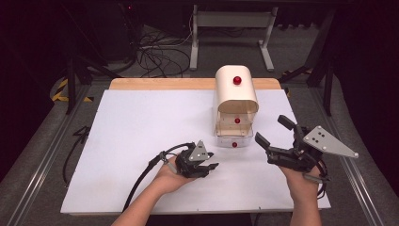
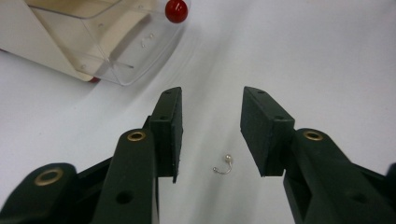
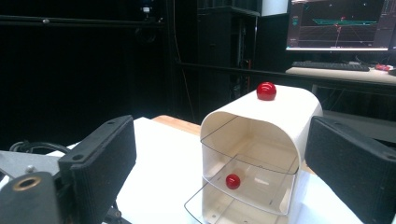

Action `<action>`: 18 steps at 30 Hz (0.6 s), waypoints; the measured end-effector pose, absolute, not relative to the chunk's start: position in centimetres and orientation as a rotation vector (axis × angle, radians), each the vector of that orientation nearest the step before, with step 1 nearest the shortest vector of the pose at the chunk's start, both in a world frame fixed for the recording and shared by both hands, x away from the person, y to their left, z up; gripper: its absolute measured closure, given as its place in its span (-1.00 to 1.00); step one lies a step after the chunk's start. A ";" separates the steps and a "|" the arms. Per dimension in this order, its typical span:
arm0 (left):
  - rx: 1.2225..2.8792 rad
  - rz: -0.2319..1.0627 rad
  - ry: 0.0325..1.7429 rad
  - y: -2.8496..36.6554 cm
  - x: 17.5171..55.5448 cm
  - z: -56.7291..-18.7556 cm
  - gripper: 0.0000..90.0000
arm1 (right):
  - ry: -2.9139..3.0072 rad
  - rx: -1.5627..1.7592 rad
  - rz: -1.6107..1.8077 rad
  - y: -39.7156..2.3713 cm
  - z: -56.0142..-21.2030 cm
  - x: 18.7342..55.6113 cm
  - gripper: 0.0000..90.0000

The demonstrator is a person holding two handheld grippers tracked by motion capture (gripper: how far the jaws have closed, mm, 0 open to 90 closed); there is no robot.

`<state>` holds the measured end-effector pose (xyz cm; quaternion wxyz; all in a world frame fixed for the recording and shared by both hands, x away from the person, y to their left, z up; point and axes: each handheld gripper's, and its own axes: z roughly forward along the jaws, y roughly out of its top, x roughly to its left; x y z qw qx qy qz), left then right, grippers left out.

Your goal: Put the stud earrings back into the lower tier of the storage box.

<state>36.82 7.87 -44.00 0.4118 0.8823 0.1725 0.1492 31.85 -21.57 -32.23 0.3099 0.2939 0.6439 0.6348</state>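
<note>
the left gripper (image 1: 209,168) lies low over the white table (image 1: 141,132), near the front edge and a little left of centre, held in the person's left hand (image 1: 171,176). its jaws are partly parted, with a clear gap between the pads, and nothing is pinched. in the left gripper view a small silver earring (image 2: 223,165), a curved wire with a tiny bead at one end, lies on the table in that gap, touching neither pad (image 2: 170,135).

the right gripper (image 1: 273,136) is held off the table at the right, in the person's right hand (image 1: 301,181), with its jaws spread wide and empty. it points toward the small cream drawer box (image 1: 236,101) that stands right of centre toward the far side of the table. in the right gripper view the box sits between the two wide jaws but farther off, untouched.

the box has a rounded top with a red knob (image 1: 237,80) on it and clear plastic drawers below. the lowest drawer (image 1: 234,140) is pulled out toward the near side, its own red knob (image 2: 176,10) showing at the top of the left gripper view, just beyond the left gripper's jaws. a higher drawer (image 3: 250,179) also stands partly out, with its red knob (image 3: 233,181) in front.

the earring lies on the table just near of the open lowest drawer, outside it.
</note>
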 end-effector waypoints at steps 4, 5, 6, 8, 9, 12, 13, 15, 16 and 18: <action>2.242 0.366 0.434 7.7 37.0 -44.4 0.35 | 1.706 0.778 1.677 -21.4 -32.3 31.8 -0.79; 2.253 0.361 0.445 7.7 37.0 -44.5 0.37 | 1.707 0.773 1.675 -21.4 -32.3 31.9 -0.79; 2.254 0.366 0.431 7.6 37.1 -44.6 0.38 | 1.708 0.774 1.676 -21.4 -32.3 31.9 -0.79; 2.264 0.369 0.427 7.5 37.1 -44.7 0.41 | 1.707 0.772 1.677 -21.4 -32.3 31.9 -0.79; 2.268 0.365 0.434 7.4 37.1 -44.8 0.41 | 1.707 0.777 1.677 -21.5 -32.3 31.9 -0.79; 2.286 0.357 0.437 7.4 37.2 -45.0 0.45 | 1.704 0.770 1.677 -21.6 -32.2 31.9 -0.79; 2.296 0.355 0.440 7.3 37.1 -45.0 0.46 | 1.703 0.773 1.678 -21.6 -32.2 31.8 -0.79; 2.298 0.359 0.424 7.2 37.1 -45.1 0.49 | 1.701 0.769 1.680 -21.6 -32.2 31.8 -0.79; 2.303 0.361 0.421 7.2 37.1 -45.1 0.51 | 1.702 0.769 1.680 -21.6 -32.2 31.8 -0.79; 2.307 0.364 0.421 7.2 37.1 -45.2 0.53 | 1.703 0.771 1.678 -21.6 -32.2 31.8 -0.79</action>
